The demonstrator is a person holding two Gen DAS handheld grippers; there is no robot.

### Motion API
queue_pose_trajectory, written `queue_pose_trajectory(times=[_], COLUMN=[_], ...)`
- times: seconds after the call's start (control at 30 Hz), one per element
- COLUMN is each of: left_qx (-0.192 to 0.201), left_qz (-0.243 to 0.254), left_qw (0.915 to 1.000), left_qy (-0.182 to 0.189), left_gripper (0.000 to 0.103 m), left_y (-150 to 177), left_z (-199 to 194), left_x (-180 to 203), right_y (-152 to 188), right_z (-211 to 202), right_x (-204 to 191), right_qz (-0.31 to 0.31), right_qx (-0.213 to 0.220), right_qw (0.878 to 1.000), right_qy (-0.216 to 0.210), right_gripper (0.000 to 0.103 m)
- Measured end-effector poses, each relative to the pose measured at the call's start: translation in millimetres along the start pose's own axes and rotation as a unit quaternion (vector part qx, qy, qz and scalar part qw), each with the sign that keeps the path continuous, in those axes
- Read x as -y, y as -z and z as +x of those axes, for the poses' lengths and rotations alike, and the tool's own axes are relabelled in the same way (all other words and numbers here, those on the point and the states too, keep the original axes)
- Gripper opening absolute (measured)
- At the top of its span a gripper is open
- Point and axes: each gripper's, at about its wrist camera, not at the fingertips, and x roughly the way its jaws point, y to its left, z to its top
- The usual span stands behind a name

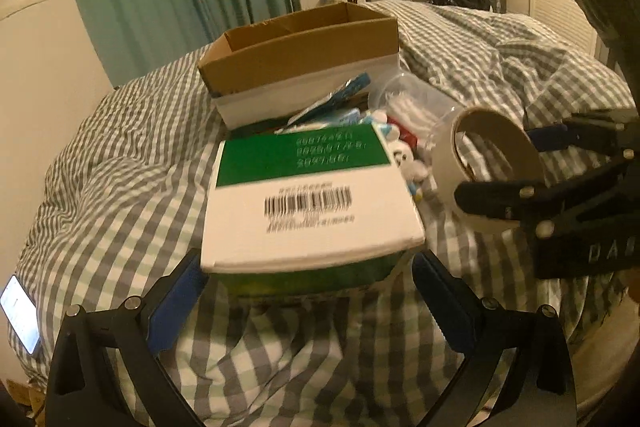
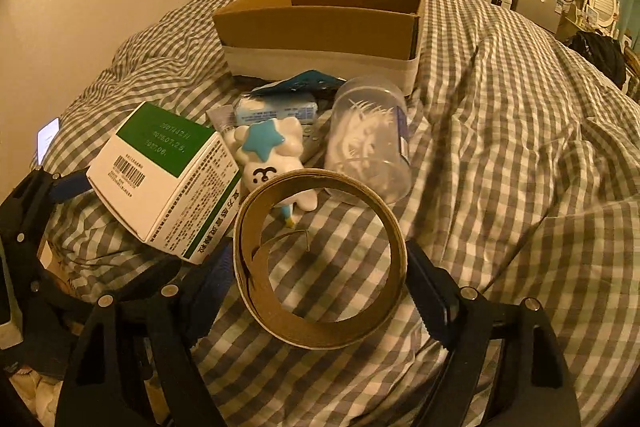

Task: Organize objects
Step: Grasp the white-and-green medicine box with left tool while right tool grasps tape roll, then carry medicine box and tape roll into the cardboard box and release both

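we hold the green-and-white carton (image 1: 308, 195) in the left tongs (image 1: 306, 291), blue pads (image 1: 176, 307) pressed against its two side faces; it is raised clear of the checked duvet (image 1: 120, 195) and tilted, barcode face up. we hold the tape roll (image 2: 320, 259) in the right tongs (image 2: 320, 279), the pads clamped across its outer wall so the hollow core faces the camera. both items are lifted, which we judge to be transport toward the open cardboard box (image 2: 320, 23) at the far side of the pile, the likely destination for sorted items.

the remaining items lie on the bed between the tongs and the box: a clear plastic jar (image 2: 368, 143) on its side, packed with white sticks that may be cotton swabs; a white plush toy (image 2: 272, 155) with a blue star; a pale blue soft pack (image 2: 276, 111); and a blue foil pouch (image 2: 304, 81) next to the box wall.

materials: the carton is smooth rigid card with sharp edges. the roll is a thin brown card ring, nearly spent, with a loose inner strip curling free; we judge it will deform under hard clamping. the box is corrugated card, brown above a white lower band. the duvet is soft and rumpled, so it offers uneven support.
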Motion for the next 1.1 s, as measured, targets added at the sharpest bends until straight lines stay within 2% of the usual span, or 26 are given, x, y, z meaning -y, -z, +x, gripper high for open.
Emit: queue_pose_trajectory(times=[0.1,0.23,0.3,0.37,0.63,0.87,1.1], left_qx=[0.007,0.009,0.010,0.008,0.030,0.047,0.079], left_qz=[-0.023,-0.025,-0.027,-0.033,-0.066,-0.092,-0.110], left_qw=[0.9996,0.9996,0.9996,0.9994,0.9973,0.9947,0.9908], left_qy=[0.012,0.003,0.005,0.008,0.010,0.001,-0.005], left_gripper=[0.103,0.103,0.095,0.095,0.094,0.094,0.094], left_y=[-6.9,-10.0,-9.6,-10.0,-25.8,-65.6,-126.7], left_z=[4.5,11.6,12.4,12.7,-6.2,-16.9,-25.0], left_x=[-2.8,-3.2,-4.4,-6.6,-19.8,-35.5,-57.4], right_y=[-1.1,-2.4,-2.4,-3.8,-21.1,-49.4,-91.5], right_z=[3.4,2.3,0.3,-2.8,-34.2,-61.8,-80.7], right_x=[-0.7,1.2,0.8,0.5,3.8,8.9,21.2], right_qz=[0.004,0.006,0.004,0.001,-0.007,-0.021,-0.033], right_qx=[-0.001,0.003,0.007,0.011,0.053,0.095,0.128], right_qw=[1.000,1.000,1.000,1.000,0.998,0.995,0.991], right_qy=[0.003,0.006,0.011,0.014,0.021,0.019,0.012], right_gripper=[0.082,0.082,0.082,0.082,0.082,0.082,0.082])
